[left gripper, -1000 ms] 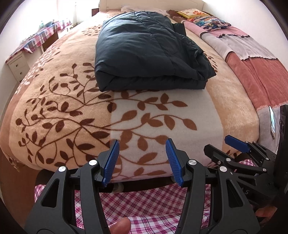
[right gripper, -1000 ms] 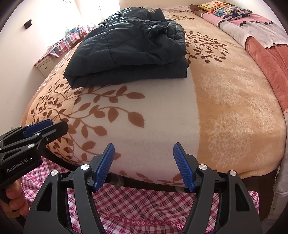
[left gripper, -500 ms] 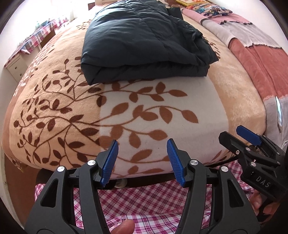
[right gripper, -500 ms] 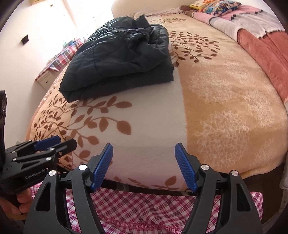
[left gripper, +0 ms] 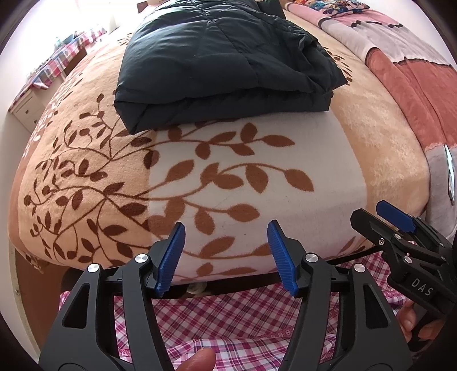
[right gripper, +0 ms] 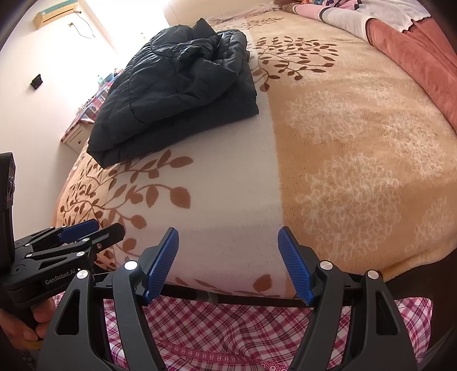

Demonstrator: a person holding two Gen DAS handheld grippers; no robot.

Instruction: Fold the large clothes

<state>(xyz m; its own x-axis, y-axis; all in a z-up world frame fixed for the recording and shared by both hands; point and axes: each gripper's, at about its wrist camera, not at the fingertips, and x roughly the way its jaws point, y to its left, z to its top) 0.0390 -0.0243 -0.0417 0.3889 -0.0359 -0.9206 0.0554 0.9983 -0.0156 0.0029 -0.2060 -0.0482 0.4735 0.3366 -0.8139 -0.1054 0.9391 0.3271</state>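
Note:
A dark navy padded jacket (left gripper: 222,62) lies folded in a thick stack on the bed, on the beige blanket with brown leaf print (left gripper: 200,182). It also shows in the right wrist view (right gripper: 177,91), far left of centre. My left gripper (left gripper: 225,256) is open and empty, held over the bed's near edge, well short of the jacket. My right gripper (right gripper: 228,262) is open and empty too, beside it over the same edge. Each gripper shows in the other's view: the right one (left gripper: 400,242) and the left one (right gripper: 71,242).
A pink and rust quilt (left gripper: 408,68) covers the bed's right side, with a patterned pillow (left gripper: 334,4) at the head. A white nightstand with a checked cloth (left gripper: 31,94) stands at the left wall. Pink checked fabric (left gripper: 228,319) lies below the grippers.
Both grippers have moved closer to the bed and tilted, so the jacket looms larger. Both stay open and empty. The jacket has not moved.

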